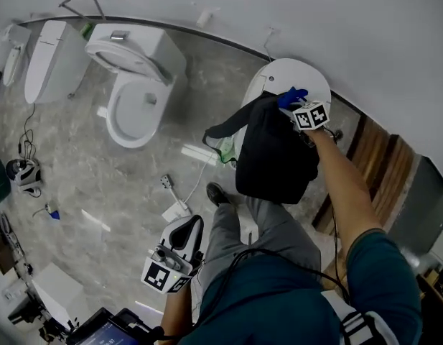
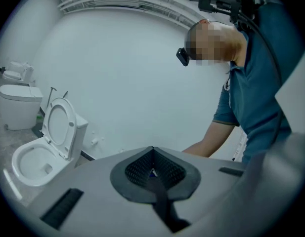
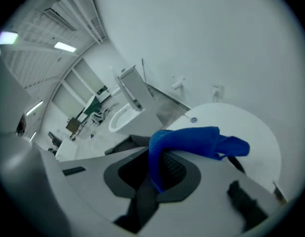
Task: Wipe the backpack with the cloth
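Note:
A black backpack (image 1: 273, 160) rests against a white round top (image 1: 299, 74) by the wall, its strap trailing off to the left. At the backpack's upper edge, my right gripper (image 1: 296, 106) is shut on a blue cloth (image 1: 291, 96). In the right gripper view the blue cloth (image 3: 192, 141) is pinched between the jaws of the right gripper (image 3: 159, 164) and drapes to the right over the white top (image 3: 246, 127). Far from the backpack, my left gripper (image 1: 187, 230) hangs low beside the person's leg. In its own view the left gripper (image 2: 153, 169) is shut with nothing in it.
An open white toilet (image 1: 135, 85) stands at the back left, with another white fixture (image 1: 52, 60) beside it. Cables and small items lie on the grey floor (image 1: 77, 185) to the left. A wooden panel (image 1: 379, 171) is at the right. The person's leg (image 1: 239, 228) is below the backpack.

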Demonstrator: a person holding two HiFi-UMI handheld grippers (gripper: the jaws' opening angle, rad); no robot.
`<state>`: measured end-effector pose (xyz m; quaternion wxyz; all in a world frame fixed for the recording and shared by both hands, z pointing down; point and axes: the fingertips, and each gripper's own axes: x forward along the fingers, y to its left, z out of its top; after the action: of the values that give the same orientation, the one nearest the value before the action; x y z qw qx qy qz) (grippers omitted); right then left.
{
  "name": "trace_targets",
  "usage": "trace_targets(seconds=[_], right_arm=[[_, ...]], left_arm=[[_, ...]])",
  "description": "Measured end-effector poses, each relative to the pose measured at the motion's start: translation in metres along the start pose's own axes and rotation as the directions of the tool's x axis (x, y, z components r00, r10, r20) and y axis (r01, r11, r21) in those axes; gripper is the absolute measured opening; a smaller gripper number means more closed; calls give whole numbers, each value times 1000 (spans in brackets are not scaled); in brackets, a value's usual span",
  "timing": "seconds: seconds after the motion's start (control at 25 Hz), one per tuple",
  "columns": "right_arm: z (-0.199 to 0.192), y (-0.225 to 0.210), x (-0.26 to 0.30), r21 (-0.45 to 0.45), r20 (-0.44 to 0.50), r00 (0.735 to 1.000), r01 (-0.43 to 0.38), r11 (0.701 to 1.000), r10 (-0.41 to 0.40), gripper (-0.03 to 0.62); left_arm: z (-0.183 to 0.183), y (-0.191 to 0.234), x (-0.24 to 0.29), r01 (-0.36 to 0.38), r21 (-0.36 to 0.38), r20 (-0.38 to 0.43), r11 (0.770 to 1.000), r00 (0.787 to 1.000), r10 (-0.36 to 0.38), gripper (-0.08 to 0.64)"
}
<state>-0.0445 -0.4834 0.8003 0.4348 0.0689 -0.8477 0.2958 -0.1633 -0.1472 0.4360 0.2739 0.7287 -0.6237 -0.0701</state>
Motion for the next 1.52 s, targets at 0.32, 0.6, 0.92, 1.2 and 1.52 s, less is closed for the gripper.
trace_targets(seconds=[0.32,0.6,0.92,1.2,1.52], right_arm=[[27,62,37,-407,-298,935,55,912,-190,43],[-36,159,68,-769,-563,739,-305,561,-370,43],[-205,258,98,-686,-702,459,-642,343,-544,43],[-280,311,99,-666,-740,467,-608,432,-483,43],[-244,328,102,-250,-426,902,-52,967,-62,43]], left_arm=[[-5,31,-59,-74,-54,62,996,995,78,5],[-4,43,-93,-99,-79,100,992,989,106,5],[-8,39,-121,-91,-85,116,992,988,101,5],[-3,38,-127,-60,-92,115,994,991,71,5],[-32,39,-127,44,-63,-1,997,999,-45,5]])
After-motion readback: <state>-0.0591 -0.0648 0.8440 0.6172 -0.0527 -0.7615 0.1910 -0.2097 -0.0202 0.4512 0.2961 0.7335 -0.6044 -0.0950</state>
